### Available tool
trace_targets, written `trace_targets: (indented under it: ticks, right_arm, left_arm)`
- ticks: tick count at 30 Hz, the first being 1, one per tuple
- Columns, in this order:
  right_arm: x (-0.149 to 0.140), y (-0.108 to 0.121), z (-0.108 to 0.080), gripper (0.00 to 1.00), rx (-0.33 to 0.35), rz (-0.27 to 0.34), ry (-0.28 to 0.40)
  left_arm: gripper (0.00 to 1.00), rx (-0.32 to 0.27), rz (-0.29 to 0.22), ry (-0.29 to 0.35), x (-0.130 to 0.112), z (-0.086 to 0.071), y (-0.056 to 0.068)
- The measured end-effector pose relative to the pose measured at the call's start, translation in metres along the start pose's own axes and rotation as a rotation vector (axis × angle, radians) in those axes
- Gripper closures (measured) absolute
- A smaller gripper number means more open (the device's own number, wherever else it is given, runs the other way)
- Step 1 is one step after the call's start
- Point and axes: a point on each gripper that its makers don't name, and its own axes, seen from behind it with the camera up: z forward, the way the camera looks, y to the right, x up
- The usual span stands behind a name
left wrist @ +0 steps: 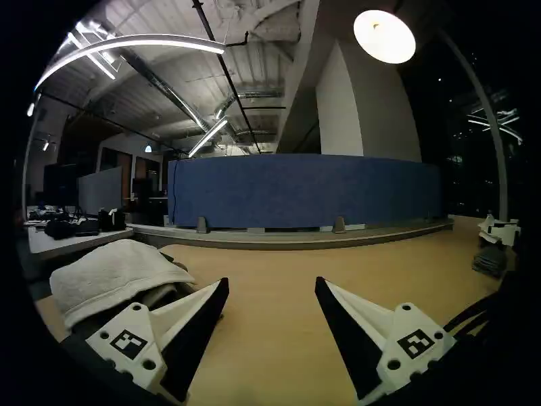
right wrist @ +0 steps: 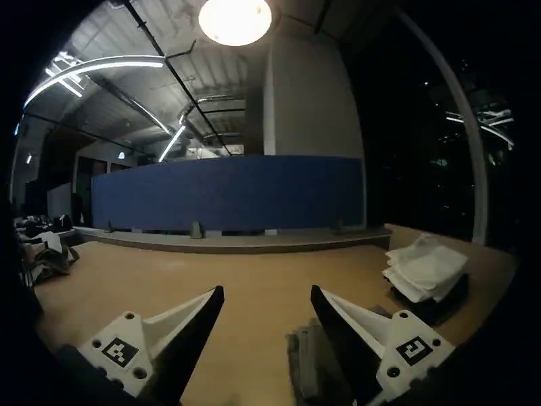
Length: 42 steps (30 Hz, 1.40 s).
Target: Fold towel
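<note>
Left gripper view: the left gripper (left wrist: 270, 280) has its two fingers spread wide, with bare wood between them; it pinches nothing.
White towel (left wrist: 111, 271): folded, at the left of the table (left wrist: 284, 271), resting on a darker bundle; the gripper's left-hand finger covers its near edge.
Far right of that view: a grey stack (left wrist: 490, 260) with a small white object above it, too small to make out.
Backdrop: a blue partition (left wrist: 304, 189) runs along the far edge of the table, under a round ceiling lamp (left wrist: 384, 35).
Right gripper view: the right gripper (right wrist: 266, 288) is likewise spread apart and grips nothing.
Grey towel (right wrist: 308, 358): lies flat on the wood, low in the frame, against the inner side of the right-hand finger, which hides part of it; dim, so its folds cannot be told.
White stack (right wrist: 422, 267): folded cloths on a dark base at the right side of the table, well apart from the fingers.
Left edge of that view: a crumpled cloth (right wrist: 51, 260) on the table.
</note>
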Motion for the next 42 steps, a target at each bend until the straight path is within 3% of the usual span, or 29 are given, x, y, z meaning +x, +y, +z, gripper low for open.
trace_targets:
  ticks: [15, 42]
  right_arm:
    - [0.004, -0.015, -0.005, 0.0, 0.036, -0.011, 0.033]
    - [0.004, -0.016, -0.007, 0.0, 0.039, -0.012, 0.033]
  left_arm:
    - [0.05, 0.0, 0.0, 0.0, 0.0, -0.001, 0.0]
    - [0.06, 0.0, 0.0, 0.0, 0.0, 0.0, 0.0]
